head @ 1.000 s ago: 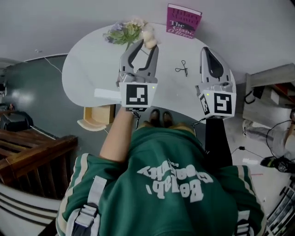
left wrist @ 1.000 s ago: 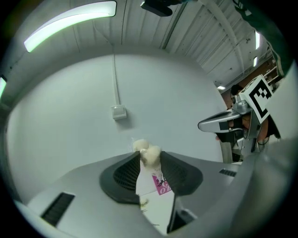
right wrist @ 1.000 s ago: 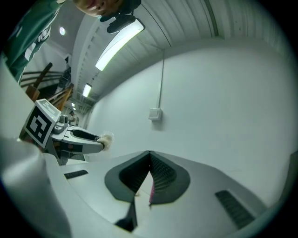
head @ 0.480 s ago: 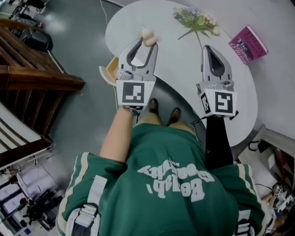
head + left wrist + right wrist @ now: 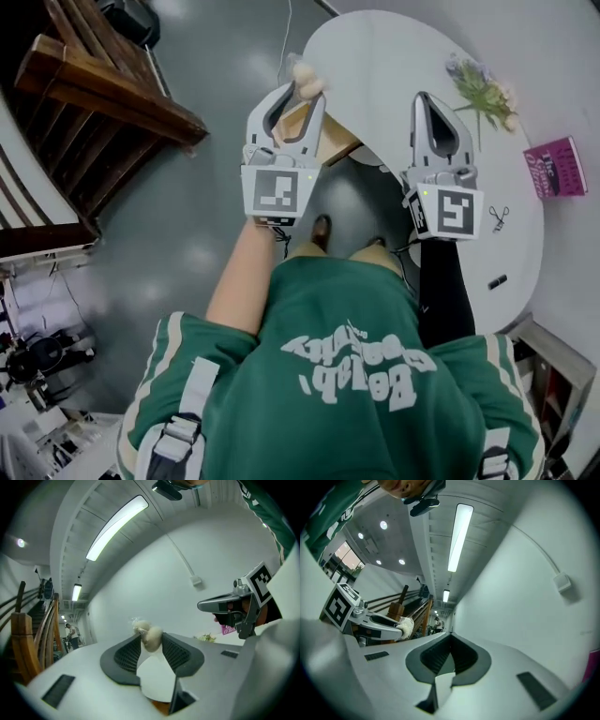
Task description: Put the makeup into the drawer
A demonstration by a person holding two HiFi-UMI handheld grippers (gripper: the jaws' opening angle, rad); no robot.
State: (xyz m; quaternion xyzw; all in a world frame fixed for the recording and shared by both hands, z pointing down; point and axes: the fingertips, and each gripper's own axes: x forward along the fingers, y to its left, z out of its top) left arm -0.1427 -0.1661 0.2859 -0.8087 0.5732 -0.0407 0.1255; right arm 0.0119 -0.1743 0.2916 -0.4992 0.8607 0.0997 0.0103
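While left gripper fingers clamp puff near table edge, right gripper fingers together.

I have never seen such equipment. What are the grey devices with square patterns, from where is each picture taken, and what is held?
There is no robot: a person holds tongs in each hand, and the patterned cubes are part of them. One picture comes from a camera on the person's head, looking down. The other two come from cameras riding on the tongs, looking along their jaws. The left tongs grip a soft cream puff; the right tongs are shut and empty. On the white table lie flowers, a pink book and scissors.
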